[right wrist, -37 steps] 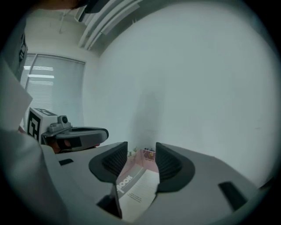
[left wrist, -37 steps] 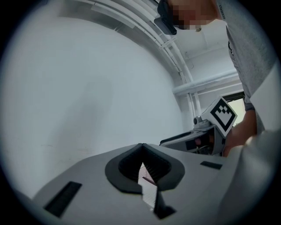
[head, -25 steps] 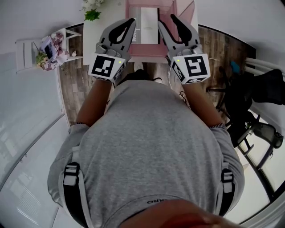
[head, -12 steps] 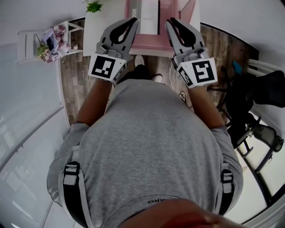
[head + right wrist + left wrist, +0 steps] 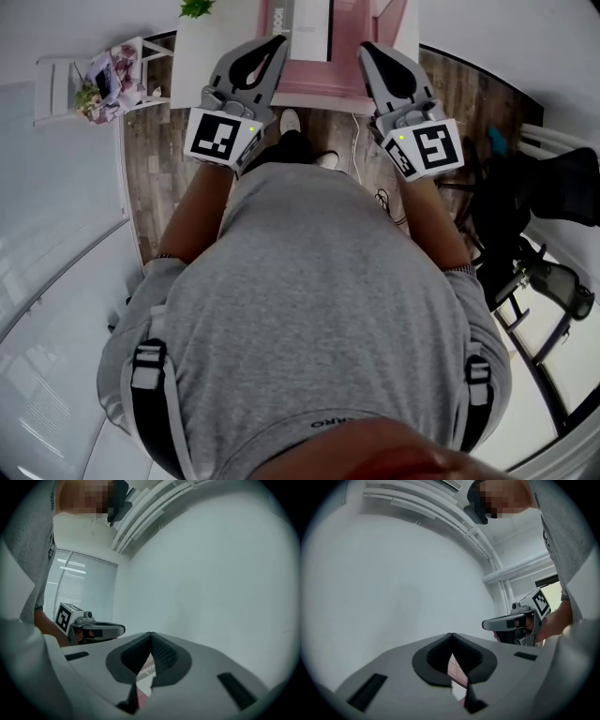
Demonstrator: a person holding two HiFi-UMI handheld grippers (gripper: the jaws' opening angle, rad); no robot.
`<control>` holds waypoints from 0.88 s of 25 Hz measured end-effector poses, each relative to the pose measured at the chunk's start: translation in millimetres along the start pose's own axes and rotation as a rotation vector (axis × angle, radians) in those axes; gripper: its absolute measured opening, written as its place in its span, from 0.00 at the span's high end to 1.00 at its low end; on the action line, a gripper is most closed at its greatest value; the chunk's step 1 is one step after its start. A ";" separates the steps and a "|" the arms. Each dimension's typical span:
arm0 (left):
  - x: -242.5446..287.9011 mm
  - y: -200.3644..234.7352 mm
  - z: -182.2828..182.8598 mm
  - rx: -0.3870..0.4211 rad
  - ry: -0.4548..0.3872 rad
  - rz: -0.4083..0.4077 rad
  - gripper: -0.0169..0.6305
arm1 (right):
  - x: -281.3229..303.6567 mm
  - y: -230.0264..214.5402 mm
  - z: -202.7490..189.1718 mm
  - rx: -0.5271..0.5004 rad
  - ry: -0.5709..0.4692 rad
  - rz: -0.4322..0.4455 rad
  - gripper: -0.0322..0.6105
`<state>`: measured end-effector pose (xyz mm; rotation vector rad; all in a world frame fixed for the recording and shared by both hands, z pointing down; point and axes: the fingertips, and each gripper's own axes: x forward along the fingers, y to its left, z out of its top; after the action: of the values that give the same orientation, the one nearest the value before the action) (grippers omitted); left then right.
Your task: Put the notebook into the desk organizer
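A white-covered notebook (image 5: 311, 26) lies on a pink piece (image 5: 319, 92) on the white table, at the top of the head view. Whether that pink piece is the organizer I cannot tell. My left gripper (image 5: 278, 39) is held up in front of my chest, its jaws shut and empty. My right gripper (image 5: 367, 47) is level with it a little to the right, also shut on nothing. In the left gripper view the tips (image 5: 451, 633) meet, with pink showing through the gap below. The right gripper view shows its tips (image 5: 151, 633) touching too.
A small green plant (image 5: 197, 7) stands on the white table (image 5: 202, 47). A white stand with flowers (image 5: 94, 80) is at the left, a black office chair (image 5: 544, 216) at the right. Wooden floor (image 5: 155, 159) and my shoes (image 5: 291, 120) lie below.
The right gripper's jaws have closed from wide open to shut. Both grippers have drifted slightly outward and toward the table.
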<state>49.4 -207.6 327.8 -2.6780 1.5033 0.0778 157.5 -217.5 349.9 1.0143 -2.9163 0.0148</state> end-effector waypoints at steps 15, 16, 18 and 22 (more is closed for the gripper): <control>-3.3 -3.7 -3.0 0.002 0.013 -0.004 0.95 | -7.1 0.9 -5.1 -0.016 0.008 0.028 0.94; -3.5 -3.6 -3.3 0.002 0.013 -0.004 0.95 | -6.9 1.1 -5.2 -0.015 0.008 0.027 0.94; -3.6 -3.4 -4.2 0.001 0.015 -0.004 0.95 | -6.5 0.6 -5.2 -0.013 0.007 0.025 0.94; -4.4 -3.9 -4.1 0.001 0.015 -0.005 0.95 | -6.4 1.9 -4.7 -0.017 0.006 0.023 0.94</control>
<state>50.5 -202.2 332.4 -2.6873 1.4997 0.0572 161.5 -211.9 354.3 0.9760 -2.9175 -0.0054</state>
